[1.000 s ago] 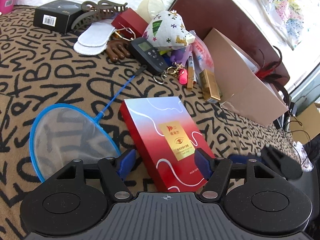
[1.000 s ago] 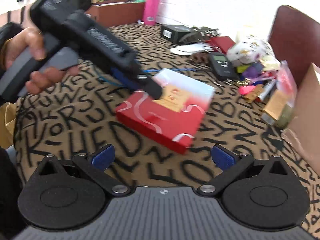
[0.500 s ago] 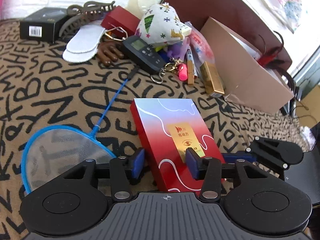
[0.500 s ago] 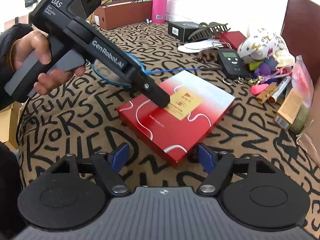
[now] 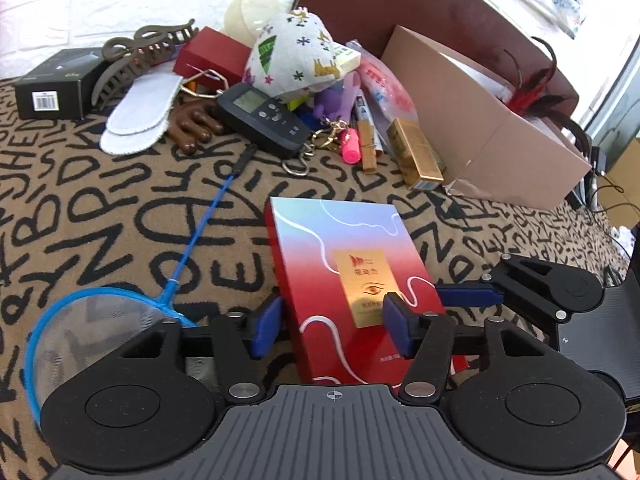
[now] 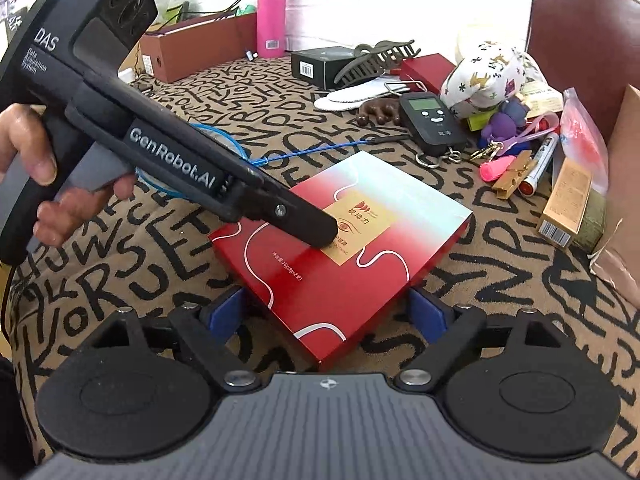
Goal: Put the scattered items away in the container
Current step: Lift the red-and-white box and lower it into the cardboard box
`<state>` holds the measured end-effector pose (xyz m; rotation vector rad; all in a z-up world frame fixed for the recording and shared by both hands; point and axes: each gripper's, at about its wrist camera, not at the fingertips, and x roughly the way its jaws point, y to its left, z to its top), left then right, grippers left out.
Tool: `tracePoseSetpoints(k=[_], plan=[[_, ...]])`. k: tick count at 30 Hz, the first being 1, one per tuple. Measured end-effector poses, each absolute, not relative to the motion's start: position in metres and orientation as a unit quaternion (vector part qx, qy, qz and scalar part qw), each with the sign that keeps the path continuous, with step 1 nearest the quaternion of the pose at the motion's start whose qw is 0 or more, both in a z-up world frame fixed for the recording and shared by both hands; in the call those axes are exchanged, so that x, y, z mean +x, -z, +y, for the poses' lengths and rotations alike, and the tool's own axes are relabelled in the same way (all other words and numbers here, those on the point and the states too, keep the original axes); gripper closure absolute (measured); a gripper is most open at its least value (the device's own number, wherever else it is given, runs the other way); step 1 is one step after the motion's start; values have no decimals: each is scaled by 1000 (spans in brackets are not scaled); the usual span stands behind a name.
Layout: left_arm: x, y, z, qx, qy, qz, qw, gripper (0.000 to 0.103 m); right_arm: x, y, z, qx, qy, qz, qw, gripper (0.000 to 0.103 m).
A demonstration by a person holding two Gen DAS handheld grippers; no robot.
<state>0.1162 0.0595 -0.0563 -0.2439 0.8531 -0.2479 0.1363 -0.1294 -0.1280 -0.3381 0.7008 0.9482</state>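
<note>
straddling the red gift box (image 6: 344,248), right gripper (image 6: 326,314) and left gripper (image 5: 332,330) have just been widening, neither clamping; square the right one's pads on both edges before squeezing.

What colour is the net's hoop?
Bright blue hoop of the round mesh net; clearest in the left wrist view.

Both grippers are black with blue pads (image 5: 267,320), silver screws and ribbed grey bodies. The left gripper (image 6: 320,236) bears white "DAS" and "GenRobot.AI" lettering on its handle.
</note>
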Motion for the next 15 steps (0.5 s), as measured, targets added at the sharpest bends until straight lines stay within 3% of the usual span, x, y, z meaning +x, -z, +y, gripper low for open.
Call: tracePoseSetpoints(k=[7, 15], plan=[[106, 43, 37, -81, 106, 407, 903, 42, 122, 120, -138, -131, -429, 335, 829, 16], [104, -9, 1, -70, 136, 351, 924, 43, 107, 75, -177, -122, -391, 270, 871, 17]])
